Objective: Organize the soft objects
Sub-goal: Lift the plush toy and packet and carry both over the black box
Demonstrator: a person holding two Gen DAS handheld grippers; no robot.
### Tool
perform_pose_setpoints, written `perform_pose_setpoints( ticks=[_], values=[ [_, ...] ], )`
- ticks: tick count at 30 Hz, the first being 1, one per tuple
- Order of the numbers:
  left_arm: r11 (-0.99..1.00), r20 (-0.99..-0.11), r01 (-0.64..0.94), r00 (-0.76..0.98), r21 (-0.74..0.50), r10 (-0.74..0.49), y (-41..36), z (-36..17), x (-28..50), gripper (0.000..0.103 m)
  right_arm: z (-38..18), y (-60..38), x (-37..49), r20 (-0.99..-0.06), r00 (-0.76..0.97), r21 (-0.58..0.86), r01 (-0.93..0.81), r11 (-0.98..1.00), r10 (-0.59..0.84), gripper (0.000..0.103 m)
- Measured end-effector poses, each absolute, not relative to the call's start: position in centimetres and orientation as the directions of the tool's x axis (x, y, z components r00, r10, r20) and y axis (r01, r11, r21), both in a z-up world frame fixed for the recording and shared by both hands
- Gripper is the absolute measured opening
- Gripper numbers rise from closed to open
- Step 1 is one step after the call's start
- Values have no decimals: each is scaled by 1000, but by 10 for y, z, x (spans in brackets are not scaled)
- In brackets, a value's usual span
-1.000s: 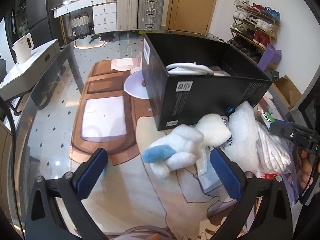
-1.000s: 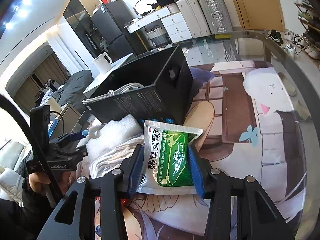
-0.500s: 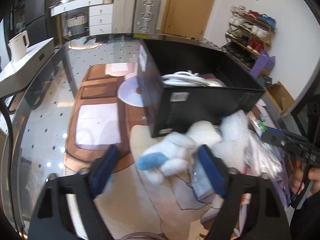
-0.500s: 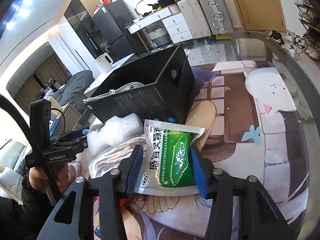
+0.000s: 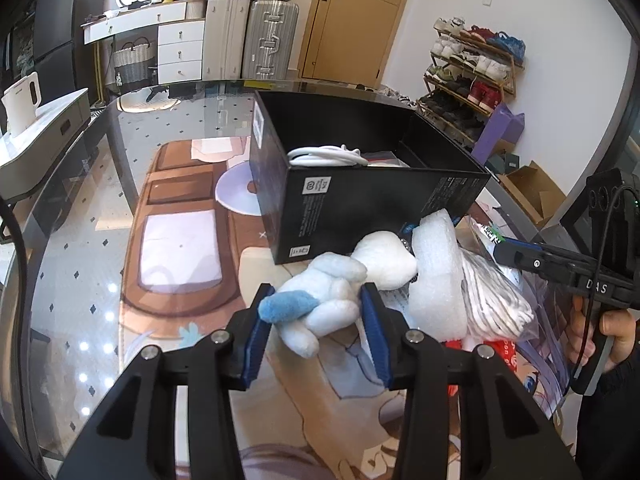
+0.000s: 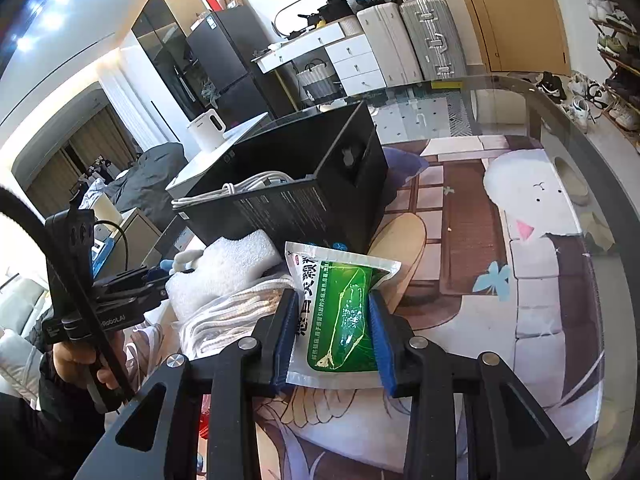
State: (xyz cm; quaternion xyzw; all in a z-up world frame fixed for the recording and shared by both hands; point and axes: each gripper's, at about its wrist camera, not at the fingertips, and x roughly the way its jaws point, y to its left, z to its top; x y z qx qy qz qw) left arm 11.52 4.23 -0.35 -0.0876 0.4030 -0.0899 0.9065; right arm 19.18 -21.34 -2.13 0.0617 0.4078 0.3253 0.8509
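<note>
my left gripper (image 5: pixel 316 310) is closing its jaws around the plush (image 5: pixel 328 292), and the blue pads (image 5: pixel 374 332) are already touching its white body on both sides, its blue ear poking out past the left pad. my right gripper (image 6: pixel 332 328) is clamping the green pouch (image 6: pixel 344 312) tight, the pouch creasing between the pads. the plush is lying on the mat (image 5: pixel 320 412), just in front of the black box (image 5: pixel 360 200) and touching the foam roll (image 5: pixel 438 276) on its right. the pouch is resting beside the bagged white cloth (image 6: pixel 236 312), with the foam roll just behind that and the box behind them all. the box is standing open on the glass table (image 5: pixel 80 240), a white cable (image 5: pixel 324 156) coiling inside it. in the left view my right hand (image 5: pixel 600 332) is gripping its handle at the edge; in the right view my left hand (image 6: pixel 80 360) is doing the same.
</note>
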Motion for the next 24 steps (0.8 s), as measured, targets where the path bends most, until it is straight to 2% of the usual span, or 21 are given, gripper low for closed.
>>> perform_pose_setpoints(
  ticks=[24],
  values=[
    [969,-607,37,773,-246,-184,71,44,73,43,24,-214,169,-535,544,350,-554,756,646,35]
  ],
)
